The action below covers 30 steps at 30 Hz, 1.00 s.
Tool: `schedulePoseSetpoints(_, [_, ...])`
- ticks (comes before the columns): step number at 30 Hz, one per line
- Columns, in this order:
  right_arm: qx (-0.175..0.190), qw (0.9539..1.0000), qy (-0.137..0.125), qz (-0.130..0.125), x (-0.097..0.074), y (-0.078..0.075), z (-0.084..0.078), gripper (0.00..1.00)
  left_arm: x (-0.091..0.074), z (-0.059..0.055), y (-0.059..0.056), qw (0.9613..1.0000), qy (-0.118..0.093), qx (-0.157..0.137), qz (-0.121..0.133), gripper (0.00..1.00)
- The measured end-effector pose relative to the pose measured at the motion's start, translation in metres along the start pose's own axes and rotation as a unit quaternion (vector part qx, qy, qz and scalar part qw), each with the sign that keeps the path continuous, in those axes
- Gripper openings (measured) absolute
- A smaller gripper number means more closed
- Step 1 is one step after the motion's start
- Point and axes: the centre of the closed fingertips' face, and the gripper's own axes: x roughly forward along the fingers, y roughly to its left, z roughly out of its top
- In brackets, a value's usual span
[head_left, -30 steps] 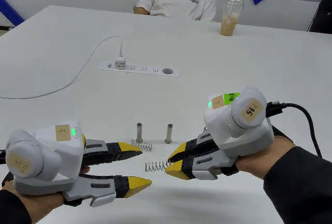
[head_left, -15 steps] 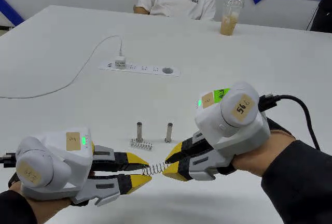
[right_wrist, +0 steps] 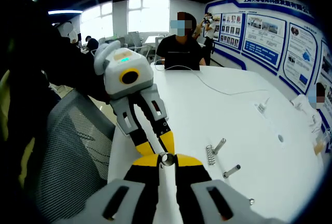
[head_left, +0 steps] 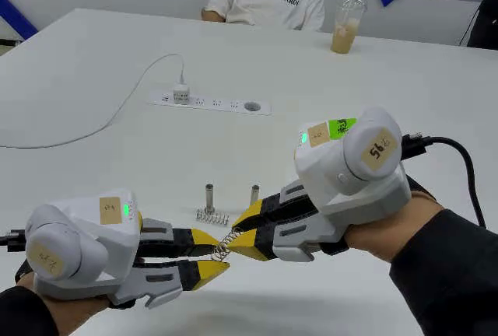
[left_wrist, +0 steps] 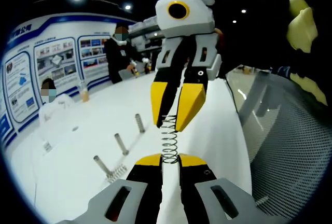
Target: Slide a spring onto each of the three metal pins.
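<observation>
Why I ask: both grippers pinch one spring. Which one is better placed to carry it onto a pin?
Probably the right gripper: in the head view its jaws, shut on the spring, sit close to the nearest pin, while the left gripper holds the other end farther back.

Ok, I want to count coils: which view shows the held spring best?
The left gripper view: the spring runs side-on, coils apart, between the left claw and right claw. The head view shows it small and slanted; the right gripper view shows it end-on, as a ring.

Silver spring (left_wrist: 169,142), yellow-tipped black right tool (head_left: 231,237)
</observation>
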Motion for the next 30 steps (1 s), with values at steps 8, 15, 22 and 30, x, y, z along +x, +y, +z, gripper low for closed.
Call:
schedulePoseSetpoints(8, [-0.002,0.9998,-0.019,-0.002,0.004,0.001,0.01,0.12,0.002,0.002,0.0,1.0,-0.006,-0.008,-0.001,0.12])
schedulePoseSetpoints(15, [0.001,0.9998,-0.02,-0.003,0.006,0.0,0.011,0.12,0.003,0.002,0.0,0.9998,-0.009,-0.017,0.001,0.12])
schedulePoseSetpoints(22, [0.003,0.9999,-0.013,-0.009,0.005,-0.004,0.006,0.12,0.001,0.004,0.004,0.9989,-0.021,-0.042,0.01,0.26])
schedulePoseSetpoints(30, [0.011,0.9995,-0.014,-0.025,-0.002,-0.017,0.004,0.12,-0.009,0.004,0.016,0.9971,-0.029,-0.058,0.039,0.41])
